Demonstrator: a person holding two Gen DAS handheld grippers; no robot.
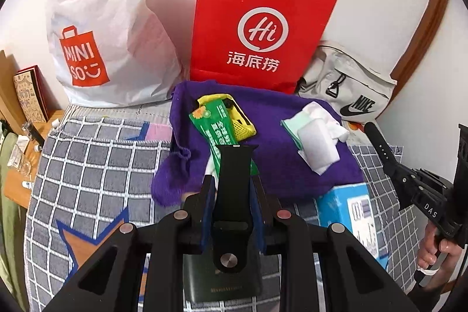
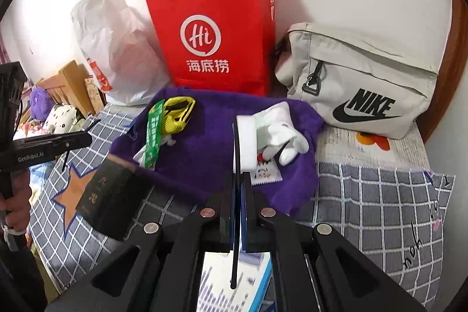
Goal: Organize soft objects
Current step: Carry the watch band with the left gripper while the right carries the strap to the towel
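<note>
Both claws pinch watch-strap halves, left claw point(image 1: 232, 189) the wide strap point(image 1: 234, 180), right claw point(image 2: 240, 189) the thin strap point(image 2: 237, 195), above purple cloth point(image 1: 263, 119) on bed; lower slowly & release flat w/o snagging.

- Right gripper point(image 2: 239, 180): fingers closed on a thin black strap point(image 2: 237, 195), seen edge-on.
- Purple cloth point(image 2: 204, 154) on the checked bed cover point(image 2: 380, 195); green packet point(image 2: 153, 133), yellow item point(image 2: 177, 114) and white sponge point(image 2: 247, 136) lie on it.
- Red paper bag point(image 2: 216, 31), white plastic bag point(image 2: 117, 48) and beige Nike bag point(image 2: 359, 84) behind.
- Left gripper point(image 2: 52, 144) at the left edge.
</note>
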